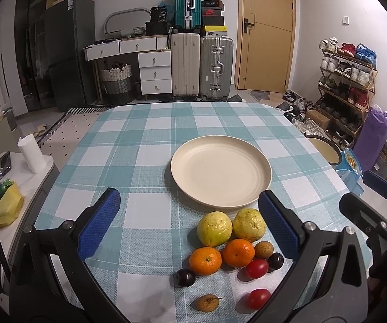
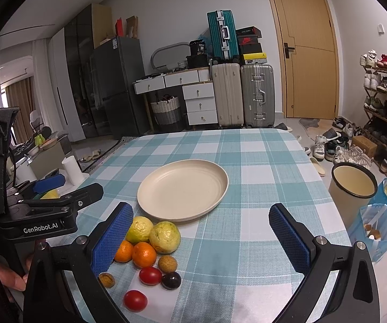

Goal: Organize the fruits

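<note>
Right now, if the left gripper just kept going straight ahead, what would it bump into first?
Probably the cream plate. The open left gripper points across the checked tablecloth, and the plate lies just right of centre. The two guavas sit nearer, but seemingly below its line. Depth is unclear.

"GenRobot.AI" stands in white on the black body of the left gripper, at nine o'clock in the right wrist view. A black bag at twelve o'clock bears "36".

behind your checked worktop you've got three suitcases, a wooden door, a shoe rack and a fridge.
</note>
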Tool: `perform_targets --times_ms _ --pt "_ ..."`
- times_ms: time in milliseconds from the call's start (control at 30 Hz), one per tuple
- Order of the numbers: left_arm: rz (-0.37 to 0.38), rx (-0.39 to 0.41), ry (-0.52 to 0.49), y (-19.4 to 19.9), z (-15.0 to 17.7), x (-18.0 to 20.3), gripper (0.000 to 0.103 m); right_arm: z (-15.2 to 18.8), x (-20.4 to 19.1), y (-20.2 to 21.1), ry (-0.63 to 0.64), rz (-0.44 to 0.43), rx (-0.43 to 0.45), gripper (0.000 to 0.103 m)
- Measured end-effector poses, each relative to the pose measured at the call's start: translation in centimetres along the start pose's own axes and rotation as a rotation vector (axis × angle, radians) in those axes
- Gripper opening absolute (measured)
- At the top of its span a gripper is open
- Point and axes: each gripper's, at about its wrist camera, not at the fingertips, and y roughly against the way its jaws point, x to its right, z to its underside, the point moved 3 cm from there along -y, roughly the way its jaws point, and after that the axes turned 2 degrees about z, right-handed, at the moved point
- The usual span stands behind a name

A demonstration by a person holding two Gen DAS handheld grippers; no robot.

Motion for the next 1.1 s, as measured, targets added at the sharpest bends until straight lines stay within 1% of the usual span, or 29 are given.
perform_targets --times_ms 167,300,833,1100 --pt "-0.001 -0.010 0.021 -0.7 0.4 -0.7 0.102 0.3 0.1 -0.3 0.002 0.001 -0.008 0.103" --pt "-0.001 -0.016 0.021 -0.9 0.7 -1.1 0.102 0.5 -0.1 -0.3 0.005 0.000 0.002 0.103" --pt "0.000 -0.017 0.018 -0.8 1.1 -0.9 0.102 0.6 -0.9 -0.3 0.015 -0.007 -0.009 0.103" --pt "0.011 -0.047 0.034 -1.7 1.9 -1.5 0.102 0.7 -1.0 -0.4 0.018 -0.006 -0.018 0.103"
